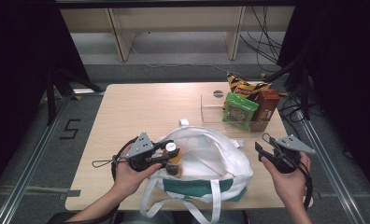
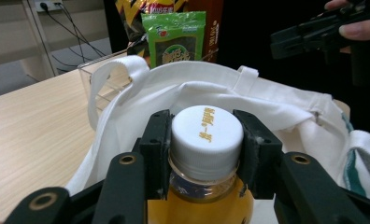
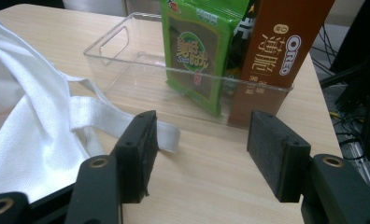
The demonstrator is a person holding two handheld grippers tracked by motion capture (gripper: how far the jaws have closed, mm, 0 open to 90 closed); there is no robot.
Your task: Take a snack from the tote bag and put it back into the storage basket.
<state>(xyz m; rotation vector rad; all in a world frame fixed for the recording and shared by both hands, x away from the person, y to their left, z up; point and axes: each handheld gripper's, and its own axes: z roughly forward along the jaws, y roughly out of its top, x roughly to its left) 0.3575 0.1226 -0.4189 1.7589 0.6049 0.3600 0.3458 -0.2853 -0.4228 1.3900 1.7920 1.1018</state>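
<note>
1. Because the left gripper (image 2: 205, 154) has its jaws clamped only on the white cap and neck of the juice bottle (image 2: 206, 186), the bottle hanging upright over the mouth of the white tote bag (image 1: 206, 158), I judge a slip to be the main risk: the smooth cap could slide out from between the pads, or unscrew if the wrist twists.
2. Just beyond those jaws the bag's cloth lies slack and folded, so the bottle's base could snag on the rim or on a strap (image 2: 103, 88) and drag the bag along.
3. The right gripper (image 3: 199, 154) hovers with its jaws released and nothing between them; ahead of them stands a clear plastic bin (image 3: 127, 56) holding a green snack packet (image 3: 199, 51) and an Oreo box (image 3: 286, 42). A careless sweep could topple these.
4. Everything rests on a pale wooden counter (image 1: 141, 112). Past its far edge lie a grey floor, loose cables (image 1: 262, 42) and dark curtains.
</note>
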